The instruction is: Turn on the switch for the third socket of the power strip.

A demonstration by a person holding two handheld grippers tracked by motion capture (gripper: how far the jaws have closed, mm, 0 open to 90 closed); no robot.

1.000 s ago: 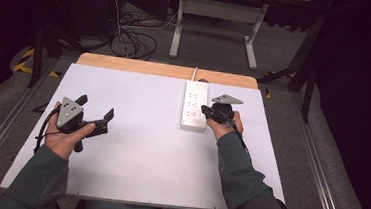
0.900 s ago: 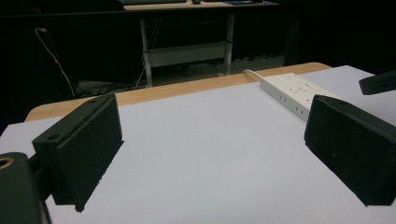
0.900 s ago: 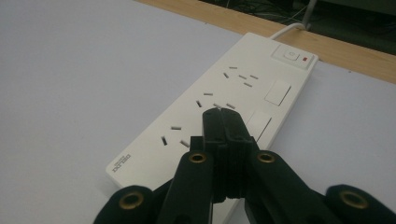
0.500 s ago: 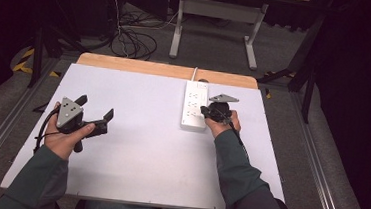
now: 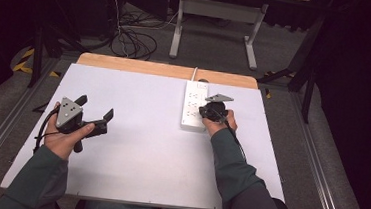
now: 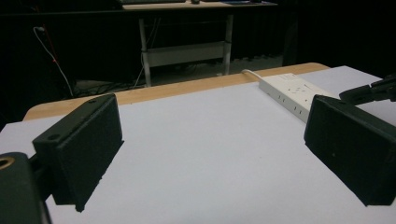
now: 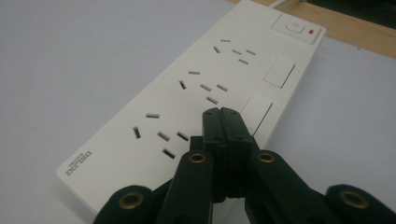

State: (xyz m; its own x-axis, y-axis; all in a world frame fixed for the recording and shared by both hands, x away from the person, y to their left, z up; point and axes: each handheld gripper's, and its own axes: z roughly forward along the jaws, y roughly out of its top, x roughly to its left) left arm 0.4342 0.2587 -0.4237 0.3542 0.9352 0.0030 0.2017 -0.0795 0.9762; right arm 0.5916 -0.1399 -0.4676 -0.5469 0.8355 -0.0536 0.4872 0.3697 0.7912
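Jaws pressed together, the right gripper (image 7: pixel 219 112) hovers over the white power strip (image 7: pixel 187 102), its tips beside a rocker switch (image 7: pixel 256 108). The left gripper (image 5: pixel 95 115), jaws spread and holding nothing, rests well apart from the strip.

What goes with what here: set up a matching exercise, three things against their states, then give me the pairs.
1. left black tongs
2. right black tongs
3. white plastic power strip

a. lying flat on the white table sheet
b. jaws pressed together
c. jaws spread wide, nothing between

Pairs: 1-c, 2-b, 3-a
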